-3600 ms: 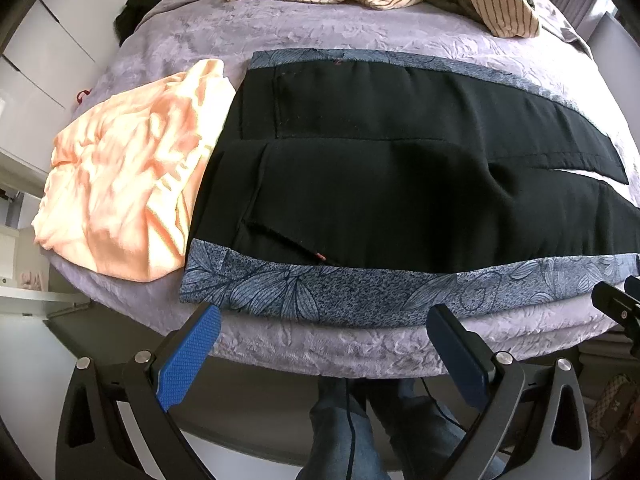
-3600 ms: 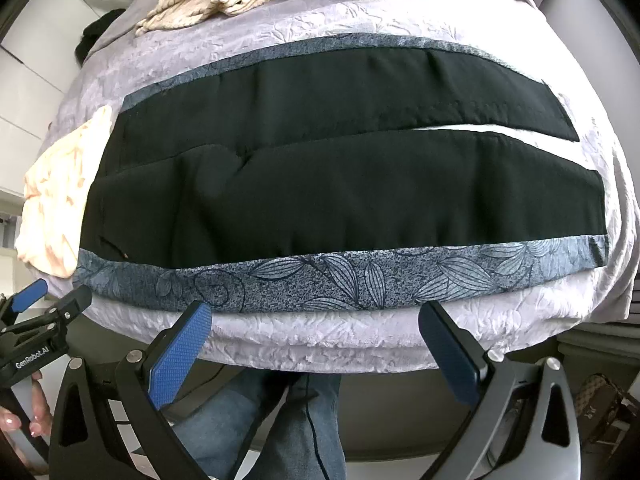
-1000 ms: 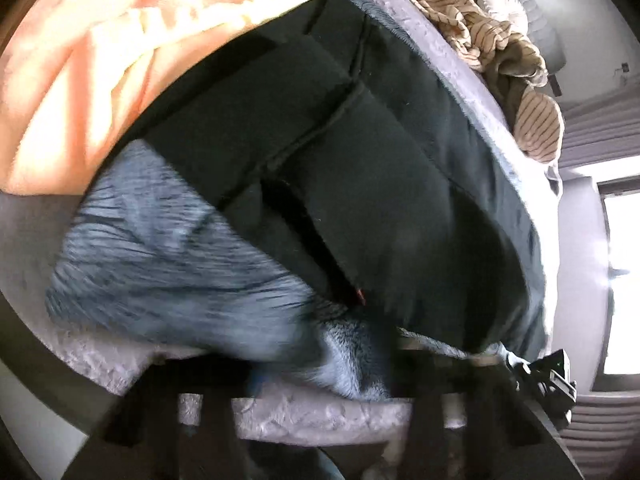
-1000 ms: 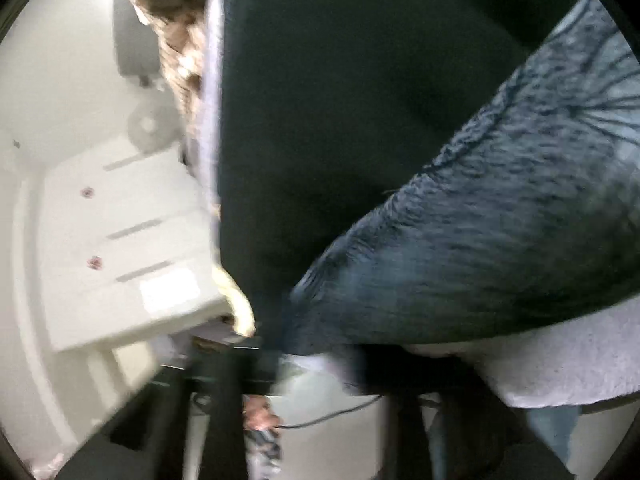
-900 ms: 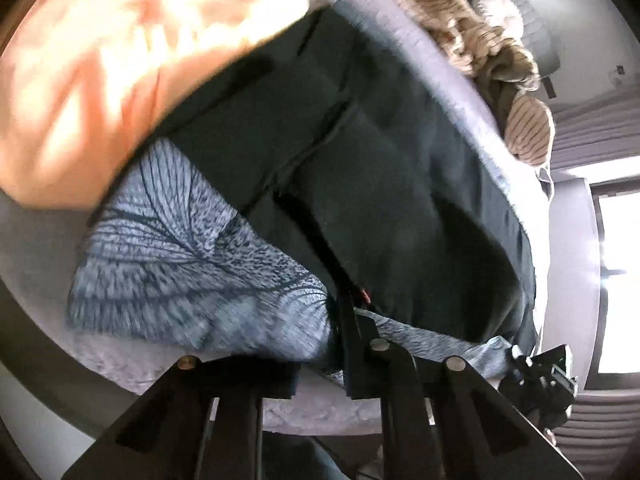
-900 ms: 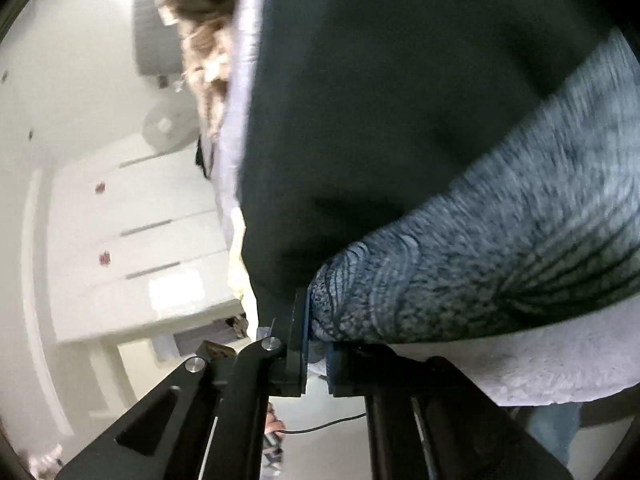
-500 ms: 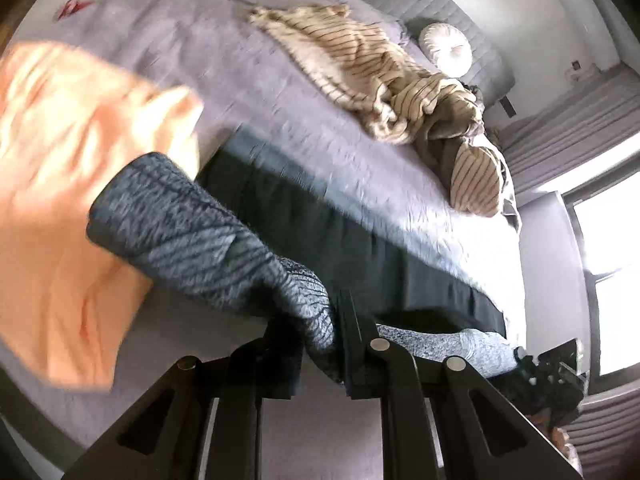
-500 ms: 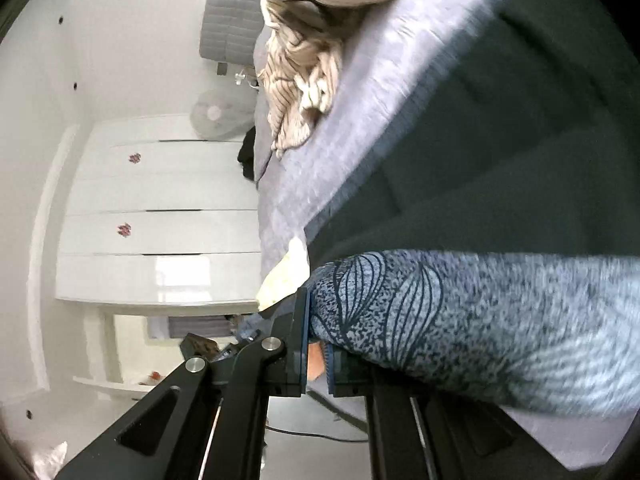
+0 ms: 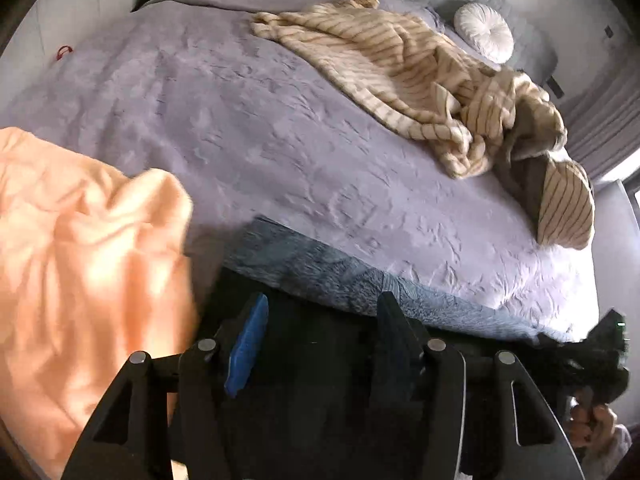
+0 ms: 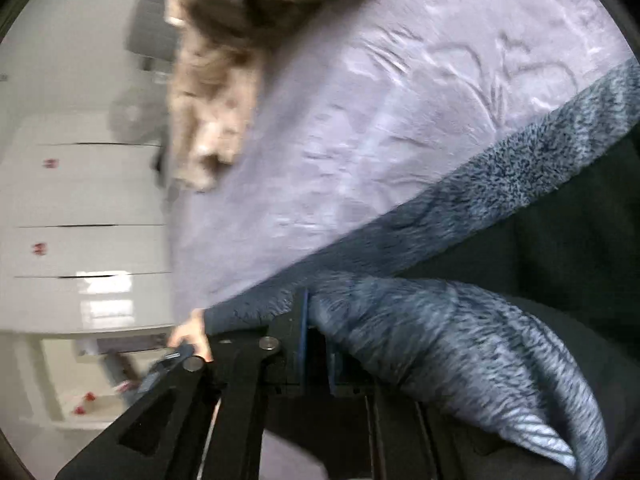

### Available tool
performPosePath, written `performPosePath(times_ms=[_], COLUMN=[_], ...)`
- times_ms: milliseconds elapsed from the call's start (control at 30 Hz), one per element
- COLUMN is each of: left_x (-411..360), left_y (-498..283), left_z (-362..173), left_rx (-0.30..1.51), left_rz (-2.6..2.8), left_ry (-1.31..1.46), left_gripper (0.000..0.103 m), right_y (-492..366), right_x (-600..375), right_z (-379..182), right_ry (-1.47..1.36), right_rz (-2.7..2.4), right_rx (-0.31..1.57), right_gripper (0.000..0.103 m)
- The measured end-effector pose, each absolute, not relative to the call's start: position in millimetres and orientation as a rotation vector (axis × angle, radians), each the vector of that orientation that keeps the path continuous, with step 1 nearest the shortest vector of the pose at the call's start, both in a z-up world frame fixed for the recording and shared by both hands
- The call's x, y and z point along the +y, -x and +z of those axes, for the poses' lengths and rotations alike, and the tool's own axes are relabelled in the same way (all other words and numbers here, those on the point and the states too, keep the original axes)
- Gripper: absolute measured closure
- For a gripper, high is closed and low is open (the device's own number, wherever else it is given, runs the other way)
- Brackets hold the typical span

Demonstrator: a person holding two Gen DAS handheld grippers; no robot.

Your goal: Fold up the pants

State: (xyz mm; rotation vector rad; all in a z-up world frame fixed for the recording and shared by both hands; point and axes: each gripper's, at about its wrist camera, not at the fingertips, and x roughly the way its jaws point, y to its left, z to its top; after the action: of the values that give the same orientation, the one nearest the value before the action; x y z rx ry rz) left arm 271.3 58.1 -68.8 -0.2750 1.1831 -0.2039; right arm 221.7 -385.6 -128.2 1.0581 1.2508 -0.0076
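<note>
The pants are black with a blue-grey leaf-print side band [image 9: 320,272] and lie on the lilac bedspread [image 9: 248,128]. My left gripper [image 9: 316,328] is open over the black cloth near the far band, holding nothing. My right gripper [image 10: 318,344] is shut on the pants' printed band [image 10: 460,344], which it holds folded over onto the black cloth [image 10: 580,240]. The far band [image 10: 500,176] runs along the bedspread [image 10: 380,120] beyond it. The right gripper also shows at the right edge of the left wrist view [image 9: 600,344].
An orange garment [image 9: 80,264] lies left of the pants. A beige striped garment [image 9: 420,80] is heaped at the back of the bed, with a round white cushion [image 9: 486,32] behind it. White drawers [image 10: 80,208] stand beside the bed.
Both grippers carried the near printed edge up and over to the far edge. The left gripper has since opened and let go. The right gripper still holds the band.
</note>
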Motion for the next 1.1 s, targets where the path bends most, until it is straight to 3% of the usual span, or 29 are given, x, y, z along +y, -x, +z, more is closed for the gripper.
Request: performPosePath(times_ms=[100, 233, 433, 667, 800, 967, 1100], left_x=[61.1, 35.2, -21.2, -27.8, -41.4, -91.9, -163.6], left_y=[-262.9, -256.4, -267.9, -292.7, -268.5, -216.0, -164.8], left_z=[-52.3, -60.3, -100.9, -108.5, -82.7, -57.4, -54.7], left_rx=[1.154, 1.184, 1.213, 1.217, 1.194, 1.195, 1.288], left_rz=[-0.211, -0.286, -0.267, -0.199, -0.322, -0.576, -0.814], left_ry=[0.208, 0.106, -0.002, -0.074, -0.165, -0.194, -0.11], left_gripper=[0.045, 0.045, 0.045, 0.045, 0.045, 0.045, 0.045], right_y=[-221.0, -222.0, -265.0, -291.9, -251.5, -146.9, -47.1], right_x=[-372.6, -327.1, -267.7, -306.6, -327.2, -382.2, -442.5], right_z=[-112.4, -72.4, -122.2, -125.1, -81.2, -33.7, -26.9], right_ry=[-1.012, -0.862, -0.673, -0.71, -0.748, -0.826, -0.92], right_rz=[-0.017, 0.171, 0.204, -0.043, 0.005, -0.112, -0.313], right_rx=[1.268, 1.234, 1.374, 1.254, 1.211, 1.149, 1.148], right_gripper=[0.073, 0.073, 0.074, 0.076, 0.054, 0.052, 0.049])
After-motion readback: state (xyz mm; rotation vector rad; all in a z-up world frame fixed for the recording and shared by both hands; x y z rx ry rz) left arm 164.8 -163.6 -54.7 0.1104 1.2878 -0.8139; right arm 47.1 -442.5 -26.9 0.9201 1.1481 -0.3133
